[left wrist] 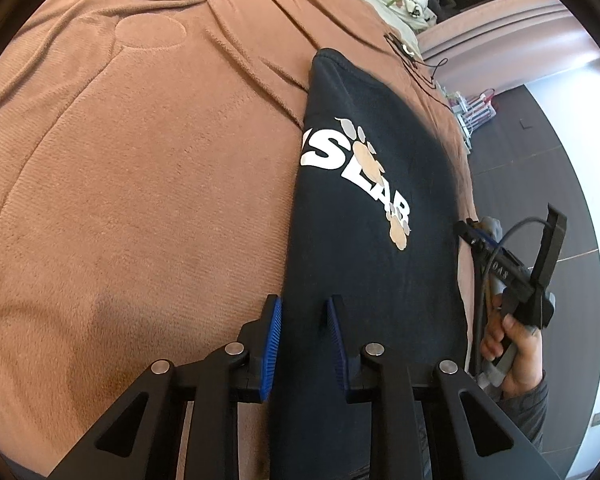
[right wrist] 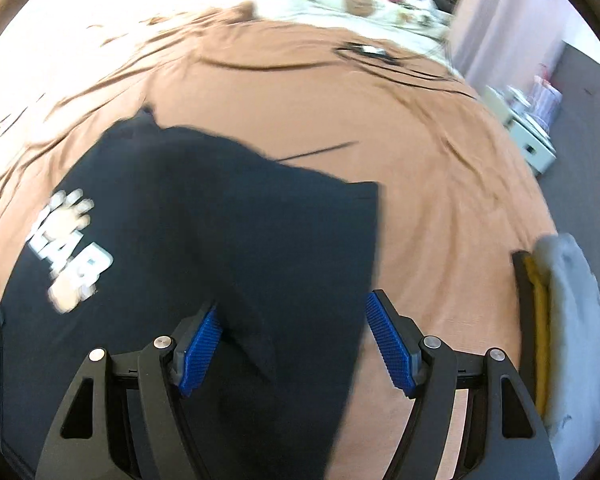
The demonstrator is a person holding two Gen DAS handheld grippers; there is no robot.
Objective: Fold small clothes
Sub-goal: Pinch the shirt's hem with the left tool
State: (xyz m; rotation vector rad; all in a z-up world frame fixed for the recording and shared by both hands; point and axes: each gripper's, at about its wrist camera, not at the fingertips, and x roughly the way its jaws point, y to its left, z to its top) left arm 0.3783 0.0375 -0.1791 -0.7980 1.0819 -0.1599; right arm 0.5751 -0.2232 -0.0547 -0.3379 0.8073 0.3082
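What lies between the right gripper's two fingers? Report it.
In the right wrist view, the right gripper stands open over the near edge of the dark T-shirt; that cloth fills most of the gap, with a strip of brown blanket by the right-hand finger.

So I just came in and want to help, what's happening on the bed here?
A person is folding a dark T-shirt with a printed logo, laid on a brown blanket, using a hand-held gripper in each hand. The left gripper has the shirt's near edge between its narrowed pads. The right gripper stands open over the shirt's other side, gripping nothing. A small stack of folded clothes lies to the right.
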